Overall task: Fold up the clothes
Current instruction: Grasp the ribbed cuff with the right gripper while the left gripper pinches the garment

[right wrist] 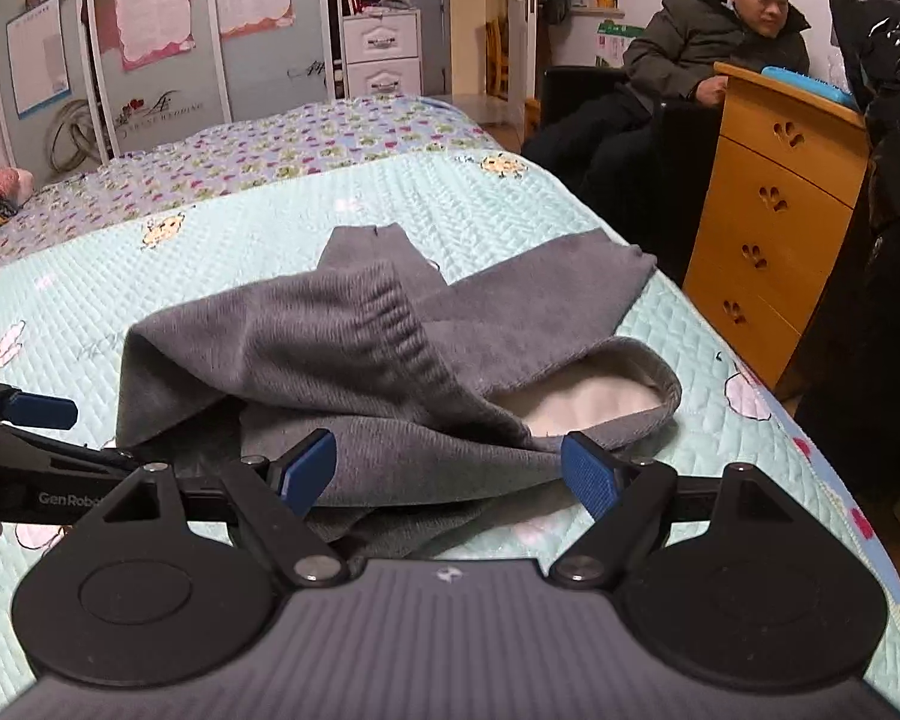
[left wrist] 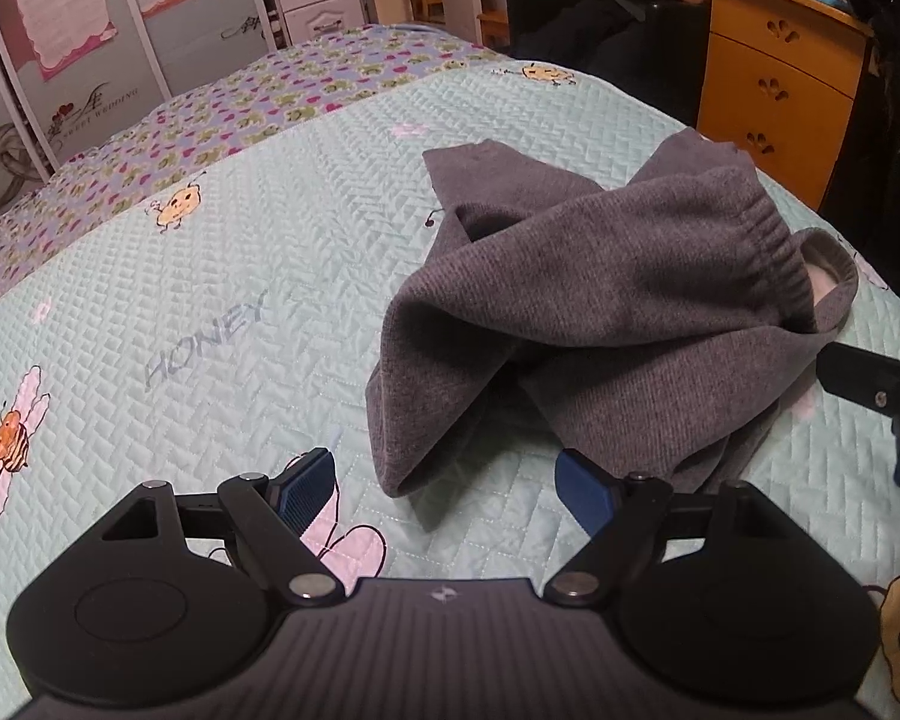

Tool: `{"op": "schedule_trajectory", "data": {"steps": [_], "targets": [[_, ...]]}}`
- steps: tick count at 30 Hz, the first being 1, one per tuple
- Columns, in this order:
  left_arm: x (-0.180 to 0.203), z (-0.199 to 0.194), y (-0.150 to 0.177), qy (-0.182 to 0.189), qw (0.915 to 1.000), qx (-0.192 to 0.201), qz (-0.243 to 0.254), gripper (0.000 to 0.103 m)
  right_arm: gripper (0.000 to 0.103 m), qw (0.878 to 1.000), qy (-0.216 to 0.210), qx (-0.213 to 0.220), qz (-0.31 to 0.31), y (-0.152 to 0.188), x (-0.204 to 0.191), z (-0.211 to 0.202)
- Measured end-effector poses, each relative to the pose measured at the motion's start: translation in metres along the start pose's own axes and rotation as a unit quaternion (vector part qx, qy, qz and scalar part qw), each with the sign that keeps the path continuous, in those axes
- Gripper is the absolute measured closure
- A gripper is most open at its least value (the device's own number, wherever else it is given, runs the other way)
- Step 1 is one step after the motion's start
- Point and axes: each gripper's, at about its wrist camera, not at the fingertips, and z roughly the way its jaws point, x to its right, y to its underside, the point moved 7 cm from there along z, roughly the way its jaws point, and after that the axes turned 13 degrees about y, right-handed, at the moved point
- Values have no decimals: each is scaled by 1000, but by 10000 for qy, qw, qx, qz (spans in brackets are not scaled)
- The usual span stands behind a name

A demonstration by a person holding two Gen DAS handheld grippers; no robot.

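The bed (left wrist: 210,276) carries a quilted mint cover, and the grey trousers (left wrist: 600,312) lie crumpled on it, toward 1 o'clock in the left view. The left gripper (left wrist: 447,489) has its jaws wide apart, holding nothing. The right gripper (right wrist: 449,471) also stands wide open, its jaws on either side of the cloth's near edge.

Grey knit trousers (left wrist: 600,300) (right wrist: 390,348), crumpled in a loose heap on the quilted bed cover. Elastic ribbed waistband bunched on top, folded over — opening gapes toward the right, pale fleecy lining visible inside. Two legs splayed away at the far side, roughly in a V, ends flat. Near edge draped in soft folds, unfolded overall.
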Motion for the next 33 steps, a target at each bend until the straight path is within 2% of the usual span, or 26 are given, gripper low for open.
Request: {"op": "schedule_trajectory", "data": {"steps": [3,5,9,14,17,18,19,20,21,22,23,24,25,27,30,31,33], "targets": [[-1,2,-1,9,10000,-26,-20,19,20,9998,-2,84,-154,0,-2,6],[-6,3,-2,-112,9999,-45,-50,19,20,9996,-4,141,-256,0,-3,9],[-29,-3,-14,-606,9972,432,-93,16,20,9984,4,280,-493,-1,-7,18],[-46,31,-25,-850,9945,421,439,14,20,9905,60,600,-1235,-10,-27,51],[-47,53,-37,-881,9914,459,848,14,23,9867,-37,413,-1575,-10,-42,76],[-46,62,-39,-843,9910,386,969,14,34,9852,-88,342,-1676,-10,-47,82],[-46,70,-40,-814,9905,280,1070,14,59,9851,-228,292,-1679,-9,-51,84],[-45,77,-41,-792,9897,184,1175,15,74,9863,-475,240,-1563,-8,-53,84],[-45,82,-40,-779,9894,139,1221,23,89,9875,-658,199,-1418,-8,-54,83],[-44,83,-39,-646,9905,150,1208,46,93,9896,-730,179,-1225,-8,-52,80],[-42,79,-36,-364,9928,159,1131,63,94,9913,-801,159,-1031,-8,-50,78],[-40,75,-34,-92,9943,170,1049,90,95,9922,-843,156,-903,-8,-50,74],[-40,67,-31,-47,9956,204,912,91,95,9922,-846,195,-891,-7,-52,67],[-45,47,-26,-228,9949,433,880,93,96,9911,-954,321,-872,-6,-60,44],[-66,5,-16,-458,9936,807,639,94,96,9826,-1580,529,-821,-14,-88,-9],[-79,-12,-11,-538,9932,927,464,98,97,9781,-1828,576,-816,-18,-101,-28],[-110,-52,0,-670,9904,1192,204,98,97,9665,-2349,651,-804,-26,-128,-68]]}}
